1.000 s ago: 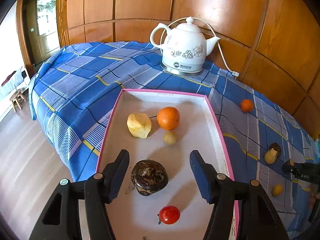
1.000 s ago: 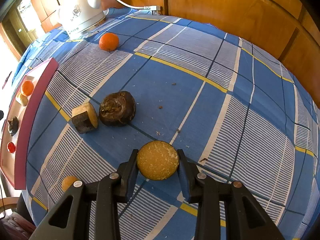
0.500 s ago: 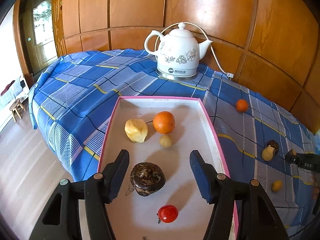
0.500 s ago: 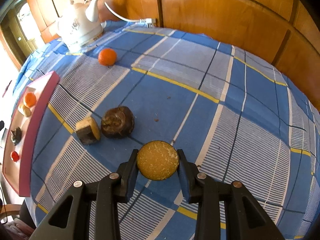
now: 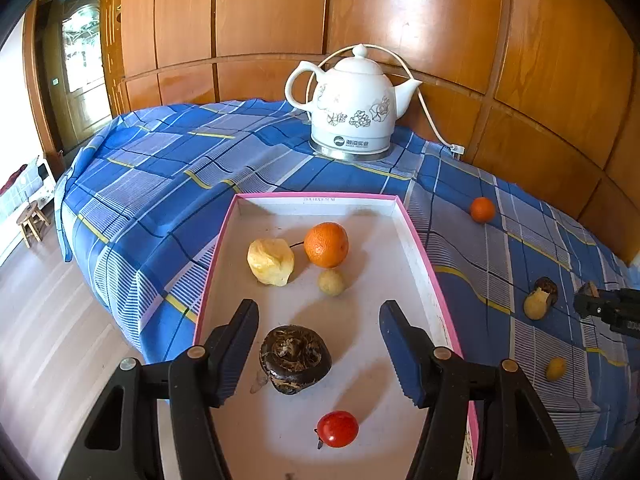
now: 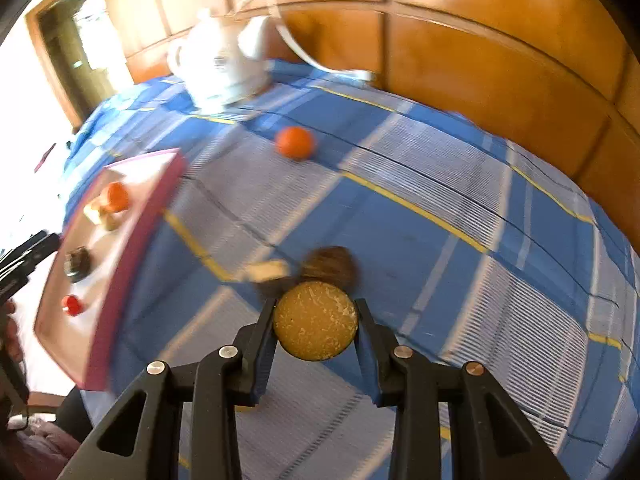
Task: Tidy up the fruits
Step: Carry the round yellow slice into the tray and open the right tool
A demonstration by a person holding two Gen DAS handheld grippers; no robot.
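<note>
A pink-rimmed white tray (image 5: 424, 252) holds an orange (image 5: 326, 244), a peeled yellow fruit (image 5: 271, 261), a small pale round fruit (image 5: 331, 282), a dark brown fruit (image 5: 295, 358) and a red tomato (image 5: 337, 429). My left gripper (image 5: 319, 346) is open above the tray, its fingers either side of the dark fruit. My right gripper (image 6: 315, 330) is shut on a round yellow fruit (image 6: 315, 326), held above the blue cloth. The tray also shows in the right wrist view (image 6: 132, 236), at the left. The right gripper shows at the right edge of the left wrist view (image 5: 608, 308).
A white electric kettle (image 5: 352, 120) with its cord stands at the back by the wooden wall. On the cloth lie a small orange (image 5: 482, 210), a cut brown-and-yellow fruit (image 5: 538, 300) and a small yellow fruit (image 5: 556, 369). The floor drops off at the left.
My right gripper has lifted the yellow fruit and swung left toward the tray; its view is now blurred. My left gripper has tilted up slightly and stays open over the dark fruit.
</note>
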